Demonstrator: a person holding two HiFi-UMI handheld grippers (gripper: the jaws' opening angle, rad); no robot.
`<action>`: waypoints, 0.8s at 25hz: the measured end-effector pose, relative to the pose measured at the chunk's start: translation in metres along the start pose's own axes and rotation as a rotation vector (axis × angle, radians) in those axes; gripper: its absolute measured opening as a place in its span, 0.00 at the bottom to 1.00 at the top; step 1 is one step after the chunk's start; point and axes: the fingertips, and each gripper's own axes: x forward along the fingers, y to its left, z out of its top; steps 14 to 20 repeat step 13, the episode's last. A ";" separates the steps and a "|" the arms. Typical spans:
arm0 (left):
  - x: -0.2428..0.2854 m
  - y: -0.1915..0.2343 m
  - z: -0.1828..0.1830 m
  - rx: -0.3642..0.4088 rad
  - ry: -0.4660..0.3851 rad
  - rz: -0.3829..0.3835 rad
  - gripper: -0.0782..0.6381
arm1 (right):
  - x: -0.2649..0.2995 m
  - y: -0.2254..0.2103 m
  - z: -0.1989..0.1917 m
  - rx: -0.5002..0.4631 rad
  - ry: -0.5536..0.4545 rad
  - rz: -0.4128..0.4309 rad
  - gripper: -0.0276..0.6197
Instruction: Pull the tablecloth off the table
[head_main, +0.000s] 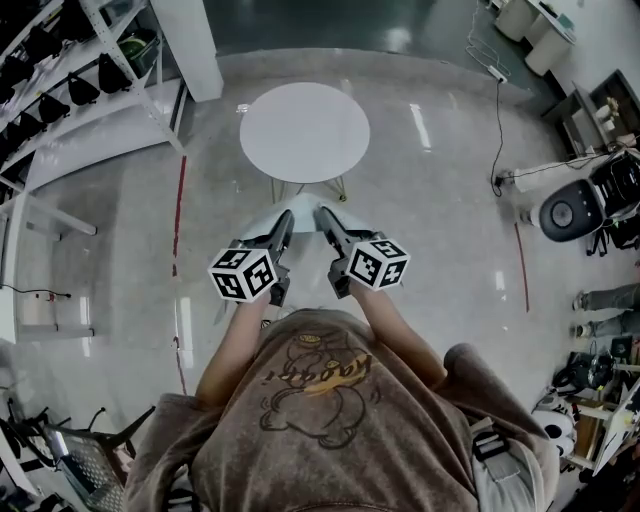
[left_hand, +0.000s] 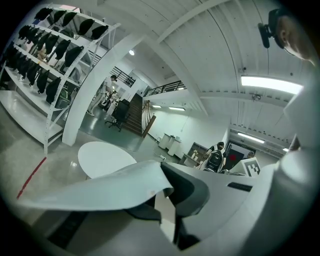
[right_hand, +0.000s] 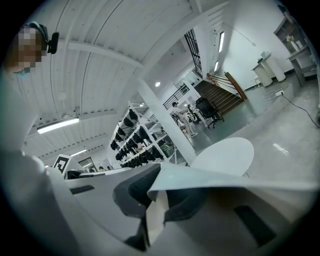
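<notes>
The round white table (head_main: 304, 130) stands bare on the floor ahead of me; it also shows as a table (left_hand: 102, 157) in the left gripper view and a table (right_hand: 222, 156) in the right gripper view. The pale tablecloth (head_main: 300, 209) hangs in the air between the table and my body, off the tabletop. My left gripper (head_main: 284, 222) is shut on the cloth's left part (left_hand: 100, 190). Close beside it, my right gripper (head_main: 325, 217) is shut on the cloth's right part (right_hand: 225, 180). In each gripper view the cloth folds over the dark fingers (left_hand: 187, 192) (right_hand: 135, 192).
White shelving racks (head_main: 80, 80) with dark bags stand at the far left, next to a white pillar (head_main: 190, 45). A red floor line (head_main: 180, 210) runs left of the table. Equipment and a cable (head_main: 570, 210) are at the right. A chair (head_main: 85, 460) is at the lower left.
</notes>
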 end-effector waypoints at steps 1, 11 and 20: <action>0.000 0.000 0.001 0.002 0.001 0.000 0.14 | 0.000 0.000 0.000 0.000 0.000 0.001 0.08; 0.001 0.006 0.009 0.017 -0.008 0.002 0.14 | 0.009 0.003 0.004 -0.008 0.000 0.011 0.08; 0.001 0.007 0.010 0.017 -0.012 0.003 0.14 | 0.012 0.003 0.005 -0.010 0.000 0.015 0.08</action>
